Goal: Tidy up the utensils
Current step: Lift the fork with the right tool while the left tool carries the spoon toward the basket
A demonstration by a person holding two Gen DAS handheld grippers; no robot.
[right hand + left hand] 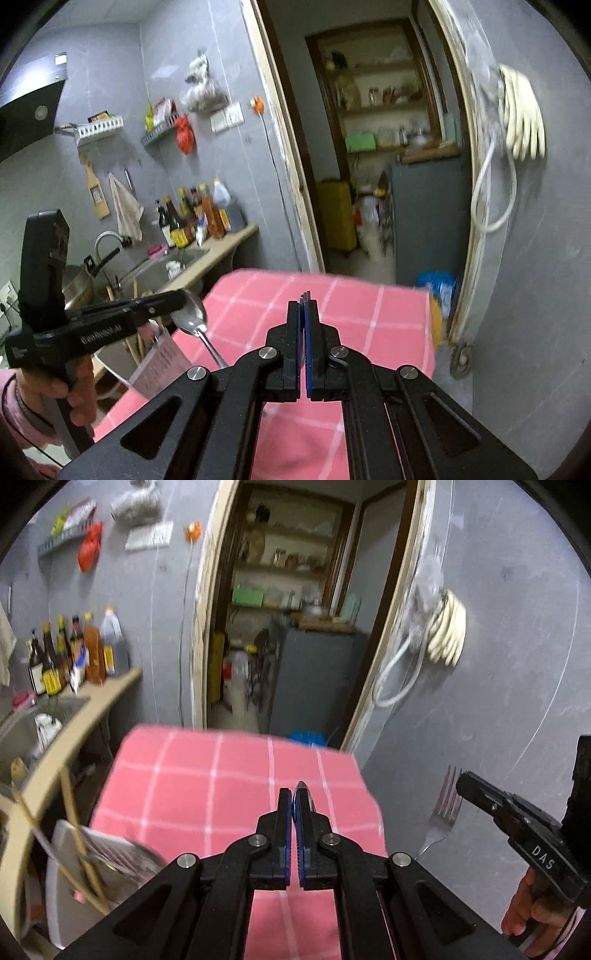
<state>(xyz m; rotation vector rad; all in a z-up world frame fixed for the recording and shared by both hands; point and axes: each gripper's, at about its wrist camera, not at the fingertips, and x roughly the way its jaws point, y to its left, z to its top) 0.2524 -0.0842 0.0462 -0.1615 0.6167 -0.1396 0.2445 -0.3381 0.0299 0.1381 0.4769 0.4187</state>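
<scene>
My left gripper (pixel 294 797) is shut on a metal spoon (pixel 303 788); only the bowl's edge shows between its fingers here. In the right wrist view the left gripper (pixel 181 299) holds that spoon (pixel 190 314) bowl up, handle hanging down, above the left edge of the table. My right gripper (pixel 304 306) is shut on a metal fork (pixel 306 295); only the tine tips show above its fingers. In the left wrist view the right gripper (pixel 461 784) holds the fork (pixel 445 805) tines up, to the right of the table.
A table with a pink checked cloth (pixel 236 786) lies below both grippers. A white container (pixel 85 871) with wooden chopsticks stands at its left. A counter with sink (pixel 173 266) and sauce bottles (pixel 74 653) runs along the left wall. An open doorway (pixel 295 627) is ahead.
</scene>
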